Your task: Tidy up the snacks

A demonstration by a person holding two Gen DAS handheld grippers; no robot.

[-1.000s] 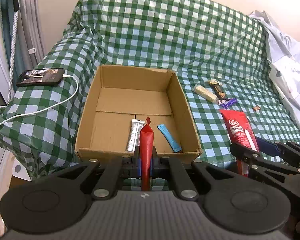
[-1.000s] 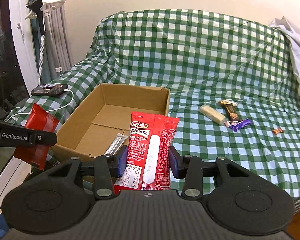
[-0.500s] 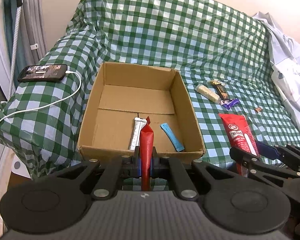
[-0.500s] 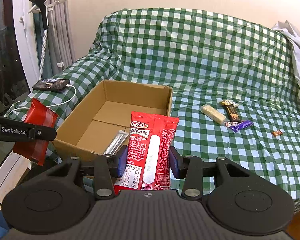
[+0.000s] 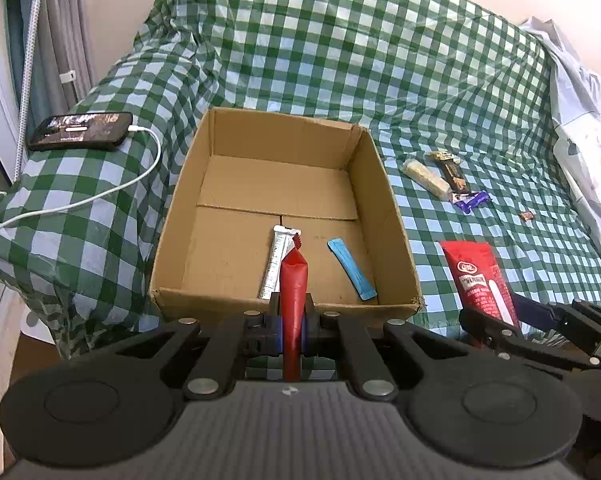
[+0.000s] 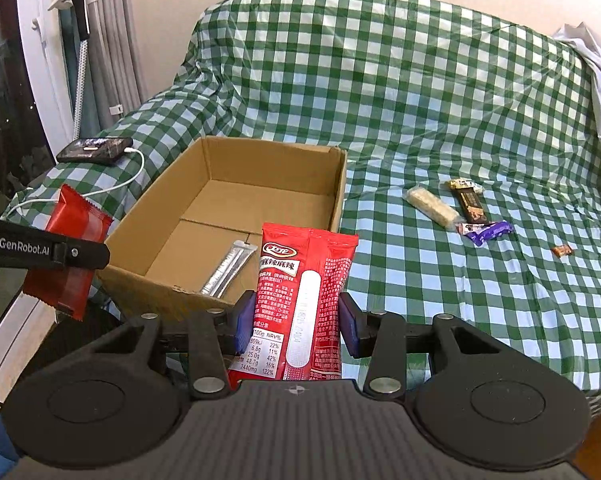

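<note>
Setting: a home, living room or bedroom. Evidence: sofa or bed draped in a green-and-white checked cover; grey curtains at a window; garment steamer on its stand; phone charging by a white cable; pale bedding bunched at the right edge.

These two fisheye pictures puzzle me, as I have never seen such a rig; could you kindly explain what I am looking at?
There is no robot arm: a person holds a two-finger claw in each hand, and a camera on each looks forward along its fingers, so each picture shows its own claw at the bottom.

The left claw is shut on a small red packet. The right claw is shut on a larger red snack pack.

Ahead is a sofa under a green checked cover. On it stands an open cardboard box holding a silver stick and a blue stick. More snacks lie beside it, and a phone is charging.
</note>
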